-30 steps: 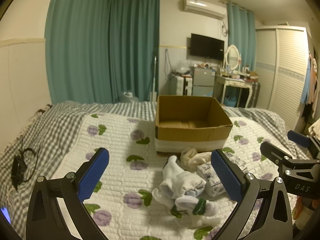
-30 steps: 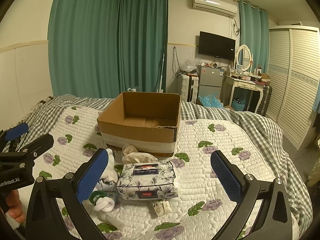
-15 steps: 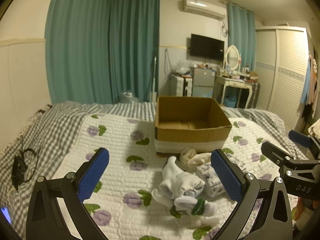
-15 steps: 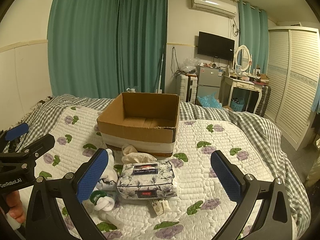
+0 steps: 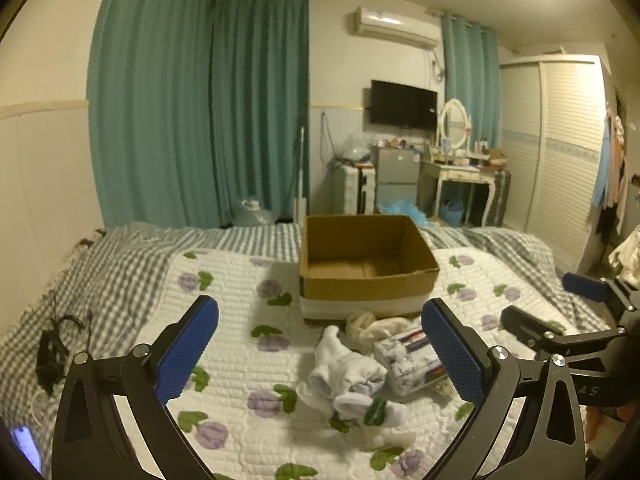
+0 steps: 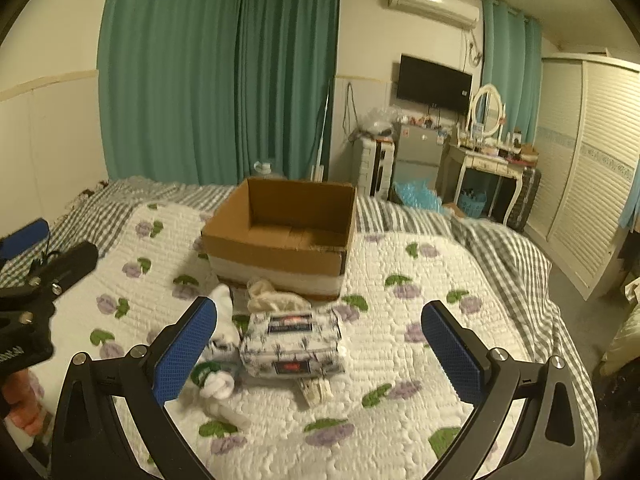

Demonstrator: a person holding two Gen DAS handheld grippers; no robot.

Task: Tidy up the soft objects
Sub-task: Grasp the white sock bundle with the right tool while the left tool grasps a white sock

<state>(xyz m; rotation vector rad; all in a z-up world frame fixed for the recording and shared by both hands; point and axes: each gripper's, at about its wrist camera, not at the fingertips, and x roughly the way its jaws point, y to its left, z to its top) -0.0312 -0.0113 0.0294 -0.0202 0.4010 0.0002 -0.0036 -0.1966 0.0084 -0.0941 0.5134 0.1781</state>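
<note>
An open cardboard box stands on the quilted bed, nothing visible inside. In front of it lie a cream cloth, a floral tissue pack and white socks with green trim. My left gripper hovers open above the socks, nothing between its blue pads. My right gripper is open over the tissue pack, holding nothing. Each gripper shows at the edge of the other's view: the right gripper, the left gripper.
A black cable lies on the grey checked blanket at the bed's left edge. A small wrapped item sits just before the tissue pack. Beyond the bed stand a dressing table, a small fridge and a wardrobe.
Both grippers have drifted slightly, so the box and the soft things sit a little further off in view. Nothing was taken hold of; both stay open.
</note>
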